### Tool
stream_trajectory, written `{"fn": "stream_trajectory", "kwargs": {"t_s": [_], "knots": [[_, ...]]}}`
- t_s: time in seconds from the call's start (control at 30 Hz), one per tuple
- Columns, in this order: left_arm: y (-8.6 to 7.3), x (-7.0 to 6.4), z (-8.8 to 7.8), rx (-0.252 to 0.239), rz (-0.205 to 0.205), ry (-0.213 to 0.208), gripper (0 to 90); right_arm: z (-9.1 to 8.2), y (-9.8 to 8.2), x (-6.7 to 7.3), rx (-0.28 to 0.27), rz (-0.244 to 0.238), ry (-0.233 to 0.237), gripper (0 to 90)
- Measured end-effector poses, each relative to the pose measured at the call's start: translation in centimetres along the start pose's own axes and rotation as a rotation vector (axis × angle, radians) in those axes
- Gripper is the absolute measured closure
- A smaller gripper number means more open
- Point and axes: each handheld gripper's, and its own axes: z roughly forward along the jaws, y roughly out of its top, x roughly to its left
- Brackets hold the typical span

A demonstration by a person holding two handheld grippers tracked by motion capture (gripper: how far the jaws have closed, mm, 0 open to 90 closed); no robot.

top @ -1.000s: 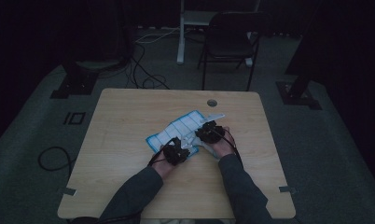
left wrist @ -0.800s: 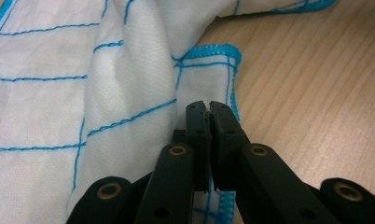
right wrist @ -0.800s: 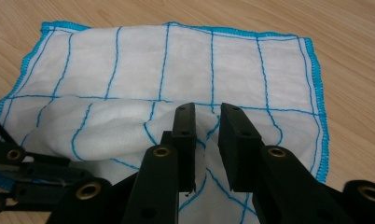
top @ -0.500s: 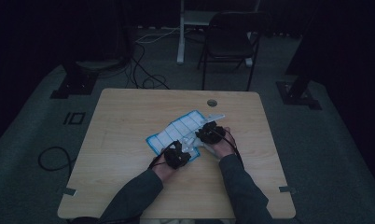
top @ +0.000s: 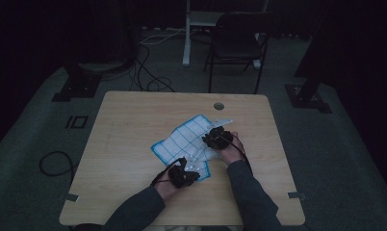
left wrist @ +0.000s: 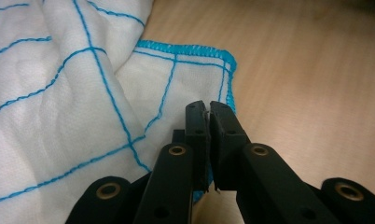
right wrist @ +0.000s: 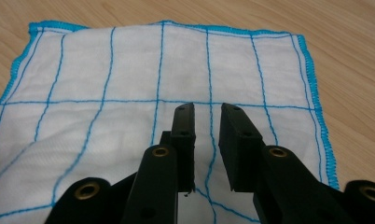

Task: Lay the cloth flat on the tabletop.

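White cotton with a blue stitched grid and a bright blue hem, the dishcloth (top: pixel 187 143) lies rumpled on the wooden tabletop (top: pixel 129 125) between the two hand-held grippers. It carries no label, brand or writing that can be read. The left hand-held gripper (left wrist: pixel 208 106) has its jaws pressed together at the cloth's near corner; whether any fabric is caught between them cannot be told. The right hand-held gripper (right wrist: pixel 207 112) has its jaws spread a little, with flat cloth lying beyond and beneath them and nothing pinched.
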Motion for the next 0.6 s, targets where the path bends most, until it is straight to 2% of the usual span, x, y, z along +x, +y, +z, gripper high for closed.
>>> {"fn": "stream_trajectory", "kwargs": {"t_s": [0.13, 0.3, 0.37, 0.5, 0.6], "knots": [[-0.2, -0.9, -0.1, -0.006, 0.017, -0.016, 86.4, -0.7, -0.3, 0.5, -0.008, -0.016, 0.002, 74.8], [-0.2, -1.2, -0.1, -0.005, 0.022, -0.015, 85.8, -2.4, -1.7, 1.0, -0.036, 0.003, 0.004, 70.0], [0.0, -1.2, -0.2, -0.001, 0.029, -0.014, 84.3, -3.0, -2.6, 1.2, -0.037, -0.005, -0.013, 66.7], [0.6, -1.3, -0.3, -0.018, 0.039, 0.002, 80.0, -4.1, -4.7, 1.5, -0.012, -0.026, -0.084, 62.2], [1.3, -1.1, 0.1, -0.025, 0.031, 0.017, 79.4, -5.0, -6.2, 1.2, -0.006, -0.011, -0.117, 58.5]]}}
